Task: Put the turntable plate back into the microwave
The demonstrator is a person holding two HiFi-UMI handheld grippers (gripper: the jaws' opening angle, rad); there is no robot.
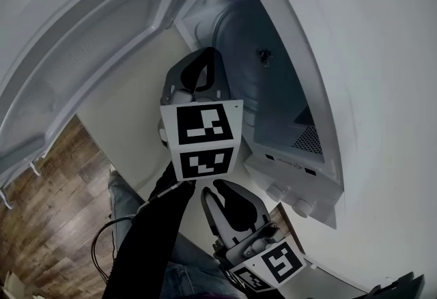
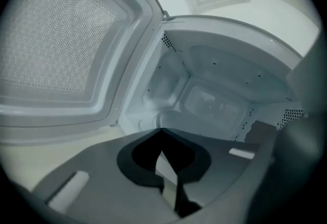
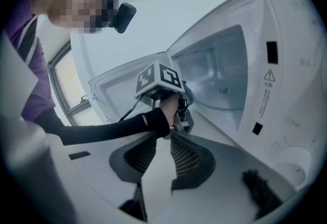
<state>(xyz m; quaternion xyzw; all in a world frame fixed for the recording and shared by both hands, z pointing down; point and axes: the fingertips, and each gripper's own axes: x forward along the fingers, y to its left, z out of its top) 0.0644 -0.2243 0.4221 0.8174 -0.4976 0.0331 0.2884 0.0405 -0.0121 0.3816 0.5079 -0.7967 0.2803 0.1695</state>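
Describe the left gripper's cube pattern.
Black and white square markers on the cube; best in head view.

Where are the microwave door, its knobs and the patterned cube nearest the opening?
Microwave door [image 1: 89, 52]: head view, inner window panel.
Knobs [image 1: 276, 190]: head view, the left knob.
Patterned cube [image 1: 202, 123]: head view, its upper marker face.

The microwave door [image 1: 89, 38] runs off the head view's left edge, and print on the label [image 3: 265, 92] is illegible.

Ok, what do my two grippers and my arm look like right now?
The left gripper and right gripper are grey shells with dark jaws. Each carries a white cube printed with black square markers. The right one's pads are ribbed. A black sleeve covers the left arm, with a dark cable alongside.
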